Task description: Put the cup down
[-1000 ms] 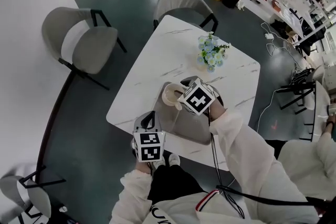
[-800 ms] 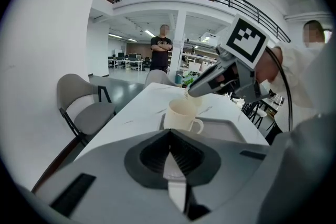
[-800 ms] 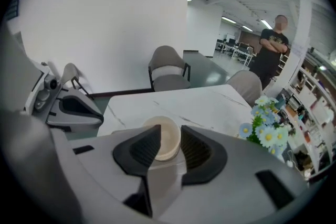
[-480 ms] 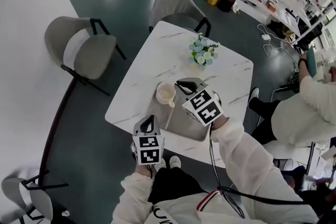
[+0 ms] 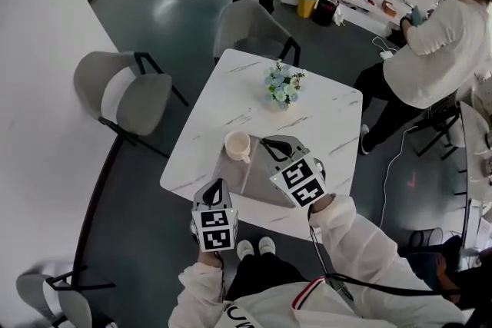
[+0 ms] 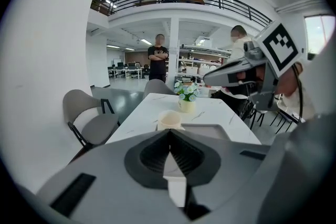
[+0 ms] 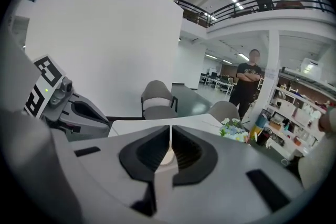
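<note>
The cup (image 5: pixel 237 145) stands upright on the far left corner of the grey tray (image 5: pixel 247 182), which lies on the white surface (image 5: pixel 231 88) near a small pot of flowers (image 5: pixel 283 83). The right hand-held gripper (image 5: pixel 264 140) hangs just beside the cup, not touching it. Its jaws are closing, almost together (nothing is between them). The left hand-held gripper (image 5: pixel 217 185) is at the near edge of the surface, jaws together and empty.

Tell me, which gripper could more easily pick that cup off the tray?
Likely the right gripper: it hovers over the tray beside the cup, jaws closing on nothing. The left gripper hangs at the near edge of the table.
</note>
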The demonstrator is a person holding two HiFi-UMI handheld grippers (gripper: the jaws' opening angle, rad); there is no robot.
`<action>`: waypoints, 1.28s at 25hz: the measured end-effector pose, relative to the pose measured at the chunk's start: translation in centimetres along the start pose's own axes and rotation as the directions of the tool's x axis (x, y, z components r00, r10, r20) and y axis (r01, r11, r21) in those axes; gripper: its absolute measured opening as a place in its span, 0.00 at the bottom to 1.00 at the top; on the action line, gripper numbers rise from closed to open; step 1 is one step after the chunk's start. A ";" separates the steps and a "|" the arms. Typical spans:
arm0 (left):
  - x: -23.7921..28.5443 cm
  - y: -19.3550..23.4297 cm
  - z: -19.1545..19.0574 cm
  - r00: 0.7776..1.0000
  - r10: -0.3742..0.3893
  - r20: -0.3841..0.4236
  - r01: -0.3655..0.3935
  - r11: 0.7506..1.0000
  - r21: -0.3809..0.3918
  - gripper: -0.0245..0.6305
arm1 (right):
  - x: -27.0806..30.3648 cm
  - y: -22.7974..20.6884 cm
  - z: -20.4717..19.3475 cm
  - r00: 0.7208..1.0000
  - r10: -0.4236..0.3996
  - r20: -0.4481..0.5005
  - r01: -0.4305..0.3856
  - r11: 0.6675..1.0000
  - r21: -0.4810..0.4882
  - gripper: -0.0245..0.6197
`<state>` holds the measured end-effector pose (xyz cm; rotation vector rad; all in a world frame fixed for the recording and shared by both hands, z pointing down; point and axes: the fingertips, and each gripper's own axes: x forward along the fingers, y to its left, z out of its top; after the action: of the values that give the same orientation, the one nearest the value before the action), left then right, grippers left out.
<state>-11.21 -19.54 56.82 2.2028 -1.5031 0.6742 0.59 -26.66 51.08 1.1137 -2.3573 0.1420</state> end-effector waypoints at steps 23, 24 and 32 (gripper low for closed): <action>-7.1 -1.4 4.6 0.991 0.000 0.136 -0.007 0.999 0.051 0.05 | -10.8 0.9 0.2 0.979 -0.123 0.165 0.067 0.948 0.310 0.05; -7.6 -1.4 4.9 0.989 0.000 0.146 -0.008 0.999 0.052 0.05 | -11.2 1.1 0.4 0.977 -0.127 0.174 0.067 0.946 0.318 0.05; -10.8 -1.9 7.1 0.973 -0.016 0.232 0.001 0.998 0.065 0.05 | -15.4 2.5 2.5 0.951 -0.171 0.258 0.075 0.936 0.344 0.05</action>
<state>-11.56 -14.78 44.63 2.4051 -1.6014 0.4812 5.78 -15.11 41.57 1.5306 -2.5681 0.3659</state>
